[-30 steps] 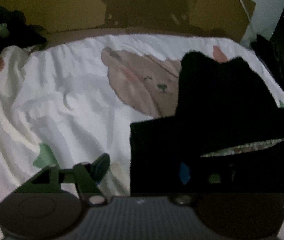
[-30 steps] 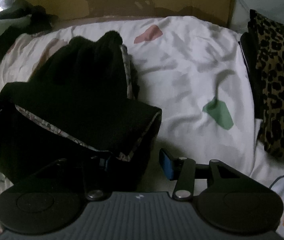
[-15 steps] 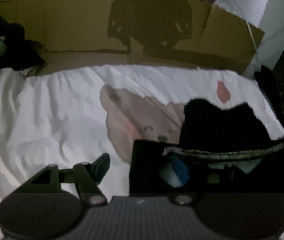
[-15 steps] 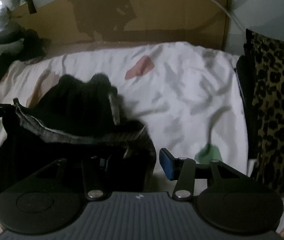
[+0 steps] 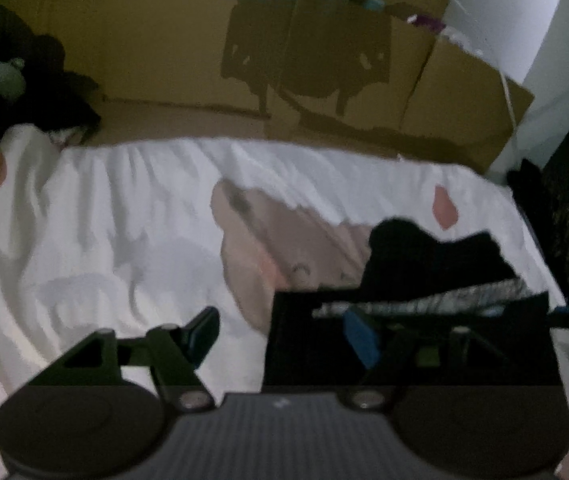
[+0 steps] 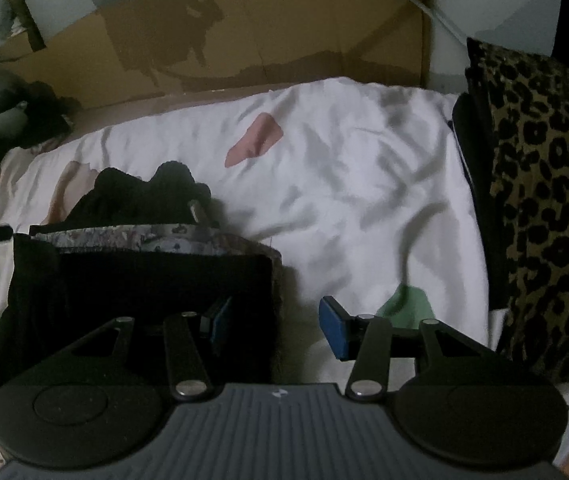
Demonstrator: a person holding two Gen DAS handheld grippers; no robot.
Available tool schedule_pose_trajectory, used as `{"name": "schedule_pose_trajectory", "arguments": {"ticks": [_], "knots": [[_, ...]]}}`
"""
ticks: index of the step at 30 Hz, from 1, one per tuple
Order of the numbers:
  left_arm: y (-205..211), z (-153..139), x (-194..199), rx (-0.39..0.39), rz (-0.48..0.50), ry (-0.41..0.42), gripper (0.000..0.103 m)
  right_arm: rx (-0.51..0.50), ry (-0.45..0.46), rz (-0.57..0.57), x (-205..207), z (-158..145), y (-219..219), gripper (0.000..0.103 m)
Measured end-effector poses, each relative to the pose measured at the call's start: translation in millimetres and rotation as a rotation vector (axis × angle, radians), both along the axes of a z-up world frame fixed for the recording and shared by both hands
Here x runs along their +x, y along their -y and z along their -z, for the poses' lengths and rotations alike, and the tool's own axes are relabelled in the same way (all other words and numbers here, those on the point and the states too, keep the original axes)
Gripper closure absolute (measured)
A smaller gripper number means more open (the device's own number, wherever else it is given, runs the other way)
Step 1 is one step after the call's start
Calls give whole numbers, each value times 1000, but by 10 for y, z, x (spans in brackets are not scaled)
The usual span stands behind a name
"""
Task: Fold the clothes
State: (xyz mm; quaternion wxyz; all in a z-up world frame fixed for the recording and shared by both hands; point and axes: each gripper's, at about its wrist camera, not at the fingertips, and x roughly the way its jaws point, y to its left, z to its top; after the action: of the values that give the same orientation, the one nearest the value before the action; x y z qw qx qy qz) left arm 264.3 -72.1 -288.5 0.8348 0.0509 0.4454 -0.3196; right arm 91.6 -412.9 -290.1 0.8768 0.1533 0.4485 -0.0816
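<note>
A black garment (image 5: 424,256) with a pale patterned lining (image 6: 156,238) lies on the white printed bed sheet (image 5: 124,220). Its near edge is raised and stretched between my two grippers. My left gripper (image 5: 280,324) is open, and its right finger (image 5: 360,338) sits inside the raised edge, under the cloth. My right gripper (image 6: 275,310) is also open: its left finger (image 6: 218,322) is tucked in the garment (image 6: 144,196) and its right finger (image 6: 334,332) is bare over the sheet (image 6: 364,180). The garment's far part rests bunched on the bed.
A leopard-print fabric item (image 6: 544,200) lies along the bed's right side. Dark clothes (image 5: 4,80) are heaped at the far left corner. Cardboard sheets (image 5: 164,52) stand behind the bed. The sheet left of the garment is bare.
Both grippers have risen and tipped up, lifting the garment's near edge off the bed. The lining band now runs taut and level between them, and more cardboard shows.
</note>
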Motion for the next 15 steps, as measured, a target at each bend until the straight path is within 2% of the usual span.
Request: {"name": "schedule_pose_trajectory", "arguments": {"ticks": [4, 6, 10, 11, 12, 15], "knots": [[10, 101, -29, 10, 6, -40, 34, 13, -1, -7, -4, 19, -15, 50], [47, 138, -38, 19, 22, -50, 39, 19, -1, -11, 4, 25, -21, 57], [72, 179, -54, 15, 20, -62, 45, 54, 10, -13, 43, 29, 3, 78], [76, 187, -54, 13, 19, -66, 50, 69, 15, -13, 47, 31, 12, 91], [84, 190, -49, 11, 21, -68, 54, 85, 19, -13, 51, 33, 22, 100], [95, 189, -50, 4, 24, -66, 62, 97, 38, -11, 62, 4, 36, 103]]}}
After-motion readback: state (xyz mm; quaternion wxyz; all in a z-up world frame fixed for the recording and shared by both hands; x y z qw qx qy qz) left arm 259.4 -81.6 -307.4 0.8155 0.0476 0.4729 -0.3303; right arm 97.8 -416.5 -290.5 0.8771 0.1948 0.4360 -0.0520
